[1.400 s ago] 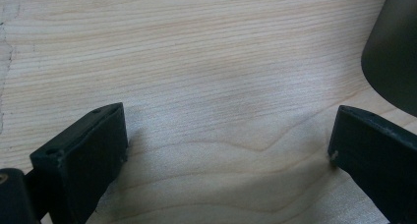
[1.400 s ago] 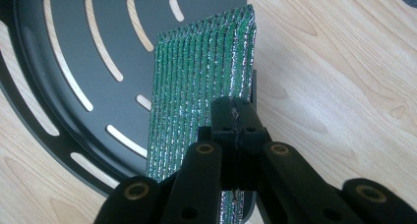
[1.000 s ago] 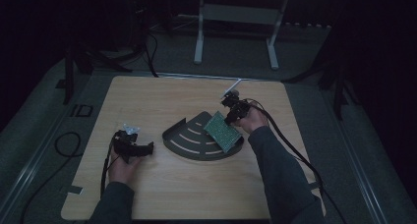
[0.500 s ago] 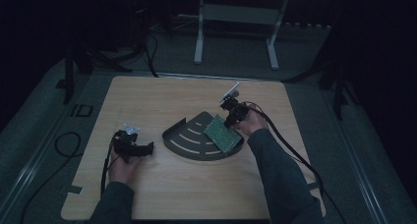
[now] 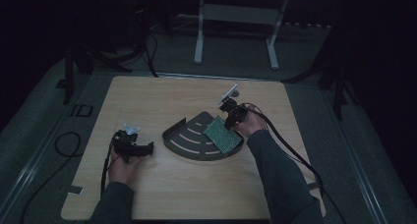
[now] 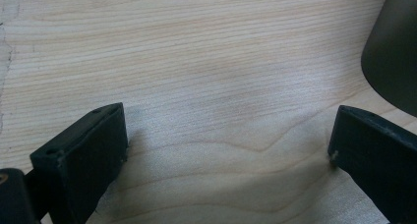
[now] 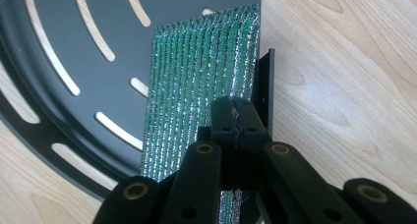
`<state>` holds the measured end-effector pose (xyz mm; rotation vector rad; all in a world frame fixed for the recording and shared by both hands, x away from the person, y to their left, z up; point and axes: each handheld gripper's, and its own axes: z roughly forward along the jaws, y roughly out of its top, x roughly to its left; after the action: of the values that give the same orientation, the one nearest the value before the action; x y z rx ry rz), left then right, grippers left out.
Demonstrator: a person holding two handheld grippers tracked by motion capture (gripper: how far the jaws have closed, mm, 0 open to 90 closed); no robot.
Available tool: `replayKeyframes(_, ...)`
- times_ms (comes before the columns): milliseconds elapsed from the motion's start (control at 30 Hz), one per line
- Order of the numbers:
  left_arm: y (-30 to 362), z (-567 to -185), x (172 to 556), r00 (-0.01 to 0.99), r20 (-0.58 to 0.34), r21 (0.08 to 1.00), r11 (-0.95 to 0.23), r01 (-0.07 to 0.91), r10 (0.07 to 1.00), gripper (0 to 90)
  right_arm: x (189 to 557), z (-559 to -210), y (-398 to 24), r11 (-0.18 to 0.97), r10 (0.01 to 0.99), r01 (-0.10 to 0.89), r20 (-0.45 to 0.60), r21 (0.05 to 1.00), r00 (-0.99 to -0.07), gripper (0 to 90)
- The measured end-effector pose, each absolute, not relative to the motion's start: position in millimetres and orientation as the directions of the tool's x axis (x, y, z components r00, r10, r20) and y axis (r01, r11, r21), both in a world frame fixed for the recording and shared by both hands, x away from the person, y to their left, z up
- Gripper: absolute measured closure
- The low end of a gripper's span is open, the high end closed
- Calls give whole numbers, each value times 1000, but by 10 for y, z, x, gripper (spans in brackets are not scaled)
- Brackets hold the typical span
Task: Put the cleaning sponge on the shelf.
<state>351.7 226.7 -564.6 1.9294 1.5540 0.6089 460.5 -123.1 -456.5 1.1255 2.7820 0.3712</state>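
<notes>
A green, glittery mesh pad (image 5: 222, 134) lies tilted over the right part of a dark fan-shaped slotted tray (image 5: 189, 140) in the middle of the wooden table. My right gripper (image 5: 231, 117) is shut on the pad's far edge. In the right gripper view the closed jaws (image 7: 236, 116) pinch the green pad (image 7: 201, 86) above the tray (image 7: 64, 47) and its upright side wall. My left gripper (image 5: 147, 148) rests on the table left of the tray, pointing toward it. Its jaws (image 6: 226, 150) stand wide open over bare wood, with the tray's rim (image 6: 393, 47) just ahead.
Black cables trail from both grippers, one over the table's right edge (image 5: 295, 155). A metal stand (image 5: 236, 17) is on the floor behind the table. A piece of tape (image 5: 74, 189) sits near the front left corner.
The right gripper and the green pad have shifted slightly down toward the tray. The left gripper has stayed where it was.
</notes>
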Motion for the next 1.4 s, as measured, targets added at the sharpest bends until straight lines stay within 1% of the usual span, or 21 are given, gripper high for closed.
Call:
replayKeyframes(133, 2267, -5646, 3518, 216, -9, 687, -151, 710, 976, 17, 4612, -4584, -1234, 702, 691, 660, -35, 266, -722, 892)
replayKeyframes(633, 2267, -5646, 3518, 217, -9, 687, -151, 710, 976, 17, 4656, -4651, -1322, 691, 703, 670, -34, 271, -711, 893)
replayKeyframes(800, 2267, -5646, 3517, 216, -9, 687, -151, 711, 976, 17, 4664, -4630, -1332, 686, 705, 669, -32, 287, -709, 870)
replayKeyframes(933, 2267, -5646, 3517, 217, -9, 687, -151, 710, 976, 17, 4648, -4595, -1349, 684, 704, 667, -27, 296, -710, 827)
replayKeyframes(1000, 2267, -5646, 3517, 216, -9, 687, -151, 710, 976, 17, 4637, -4574, -1358, 684, 702, 664, -25, 302, -712, 786)
replayKeyframes(1133, 2267, -5646, 3517, 216, -9, 687, -151, 711, 976, 17, 4619, -4536, -1377, 683, 699, 658, -20, 316, -715, 670)
replayKeyframes(1167, 2267, -5646, 3517, 216, -9, 687, -151, 711, 976, 17, 4619, -4536, -1377, 683, 699, 658, -20, 316, -715, 670)
replayKeyframes(1200, 2267, -5646, 3517, 216, -9, 688, -151, 710, 976, 17, 4614, -4528, -1382, 682, 699, 658, -20, 320, -715, 641)
replayKeyframes(1233, 2267, -5646, 3517, 216, -9, 688, -151, 710, 976, 17, 4604, -4509, -1396, 679, 701, 659, -19, 323, -713, 594)
replayKeyframes(1400, 2267, -5646, 3517, 216, -9, 687, -151, 711, 976, 17, 4572, -4456, -1436, 688, 692, 652, -18, 320, -722, 511)
